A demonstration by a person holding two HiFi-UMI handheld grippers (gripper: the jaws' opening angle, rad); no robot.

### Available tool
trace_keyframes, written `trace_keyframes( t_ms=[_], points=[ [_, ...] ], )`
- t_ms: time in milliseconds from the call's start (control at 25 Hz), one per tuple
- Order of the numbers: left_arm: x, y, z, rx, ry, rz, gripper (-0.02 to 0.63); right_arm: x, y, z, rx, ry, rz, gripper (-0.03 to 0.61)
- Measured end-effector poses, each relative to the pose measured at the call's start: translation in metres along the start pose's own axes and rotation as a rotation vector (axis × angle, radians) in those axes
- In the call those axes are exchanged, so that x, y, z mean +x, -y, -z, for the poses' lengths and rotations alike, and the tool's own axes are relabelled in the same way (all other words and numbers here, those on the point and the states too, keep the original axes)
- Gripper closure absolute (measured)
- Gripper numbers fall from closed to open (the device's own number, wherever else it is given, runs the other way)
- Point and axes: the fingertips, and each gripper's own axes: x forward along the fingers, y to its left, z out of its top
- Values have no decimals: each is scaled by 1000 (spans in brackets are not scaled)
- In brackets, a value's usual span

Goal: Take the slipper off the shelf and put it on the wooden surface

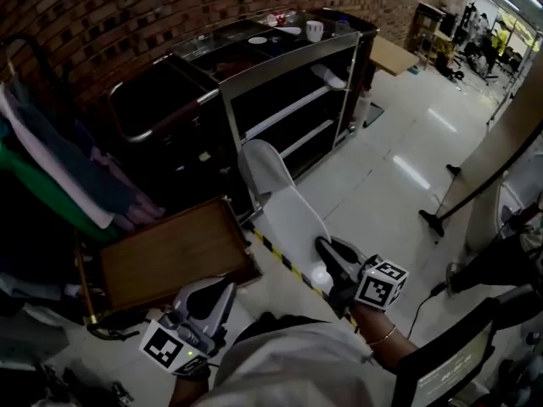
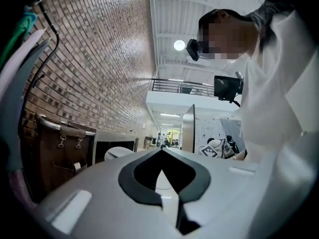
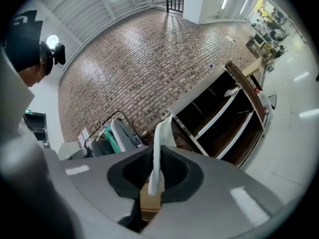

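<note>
My left gripper hangs low by my body, its fingers pressed together with nothing between them, just beside the near edge of the wooden surface. My right gripper is level with it across my front, and its fingers are clamped on one end of the white slipper, which pokes out from them, up and away, its far end standing edge-on in the right gripper view. The slipper is in the air above the pale floor and a strip of yellow-and-black tape, to the right of the wooden surface and not touching it. The wooden surface is a shallow brown tray with a raised rim. Past it, to the left, clothes hang on a rack. Beyond the slipper's far end stands the dark shelf with pale boards; a white cup sits on its top. A brick wall runs behind it all.
</note>
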Motion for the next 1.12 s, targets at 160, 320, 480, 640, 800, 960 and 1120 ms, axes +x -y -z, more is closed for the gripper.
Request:
trace_keyframes(
  t_ms=[160,320,480,640,800,960,1120],
  points=[
    [14,14,9,-37,-57,-35,632,4,0,7,36,-54,-33,543],
    [-14,-4,33,-80,-122,-163,632,36,0,54,128,-132,-105,543],
    [-53,-19,39,-81,-116,-249,632,63,-14,104,168,-186,-132,543],
    [-90,-33,40,-91,-111,-267,632,88,-31,152,292,-211,-113,543],
    [-131,-57,34,-68,-136,-214,632,145,-53,174,323,-151,-158,543],
    [-190,-90,17,-57,-154,-178,632,196,-33,247,430,-104,-6,543],
    [-244,-127,16,-60,-204,-197,632,247,-10,313,377,-147,111,543]
  ],
)
